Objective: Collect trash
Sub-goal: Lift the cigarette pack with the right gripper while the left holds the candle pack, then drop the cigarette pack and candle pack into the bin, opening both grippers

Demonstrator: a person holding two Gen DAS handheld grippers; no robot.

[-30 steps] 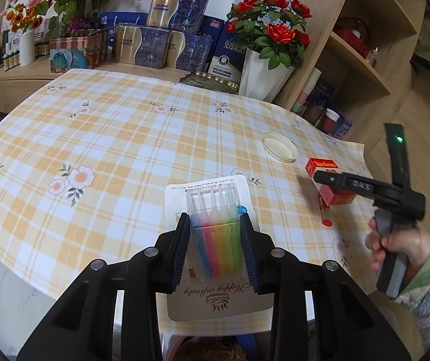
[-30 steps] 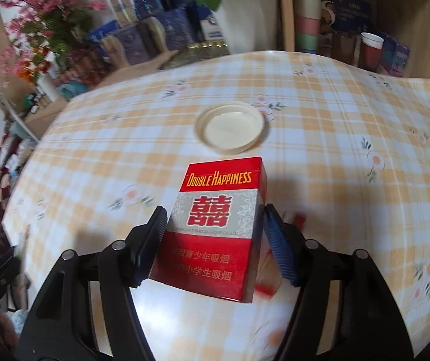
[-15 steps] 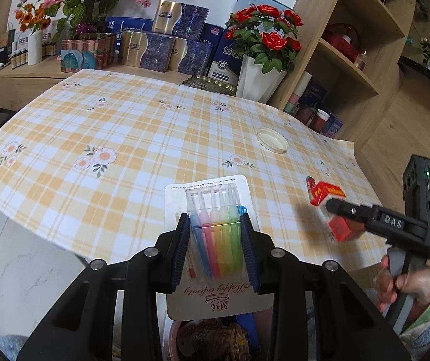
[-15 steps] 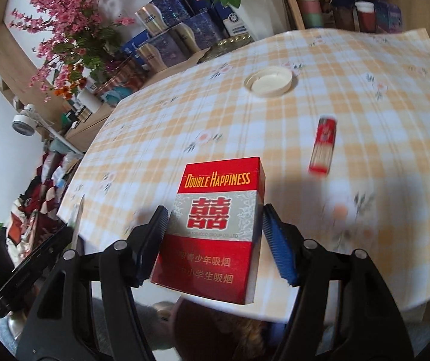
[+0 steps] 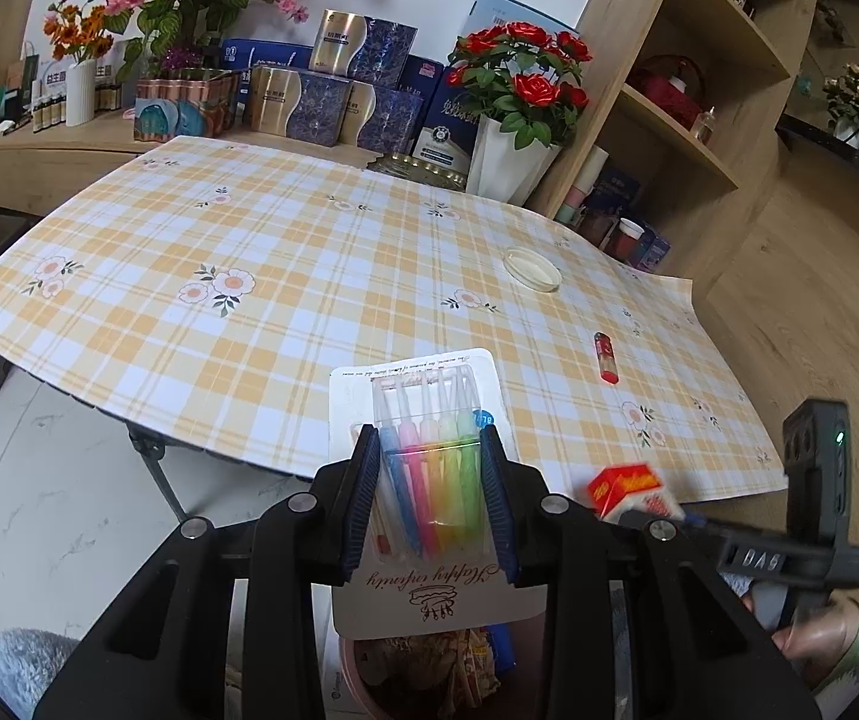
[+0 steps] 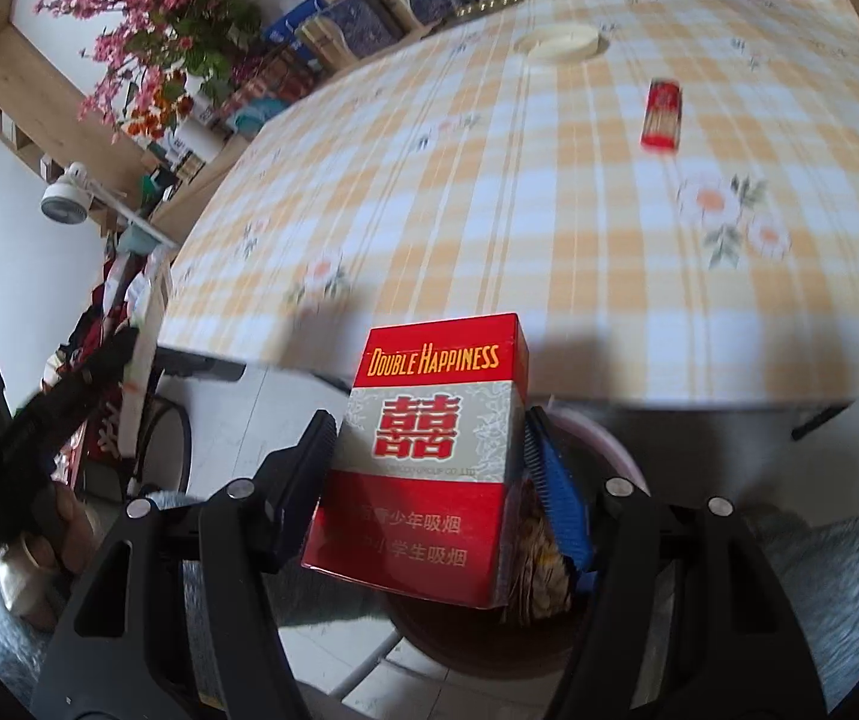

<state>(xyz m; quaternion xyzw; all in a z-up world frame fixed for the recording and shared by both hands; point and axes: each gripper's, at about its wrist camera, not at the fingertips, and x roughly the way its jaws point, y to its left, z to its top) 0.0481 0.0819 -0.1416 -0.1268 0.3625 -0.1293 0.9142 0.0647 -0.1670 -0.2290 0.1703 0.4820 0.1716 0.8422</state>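
Table w/ yellow plaid floral cloth [image 5: 285, 276]. Landmark: round white lid [image 5: 531, 268], near far-right edge. Red lighter [image 5: 605, 357] lies nearer the camera than lid, apart.

My left gripper [image 5: 431, 501] covers the sides of the blister card of coloured picks [image 5: 423, 468]; the card's small print is too fine to read. Below it, the waste bin [image 5: 363, 669] is mostly hidden by the card and my tool, and its contents blur into unidentifiable wrappers. My right gripper [image 5: 657, 519] and the cigarette pack [image 5: 627, 489] are motion-smeared in the left view, with my right hand [image 5: 813, 642] cut off at the frame edge. In the right view, the pack [image 6: 429, 462] hides most of the bin [image 6: 615, 456]; the small red item [image 6: 661, 114] on the tablecloth [image 6: 489, 210] is blurred, its label illegible.
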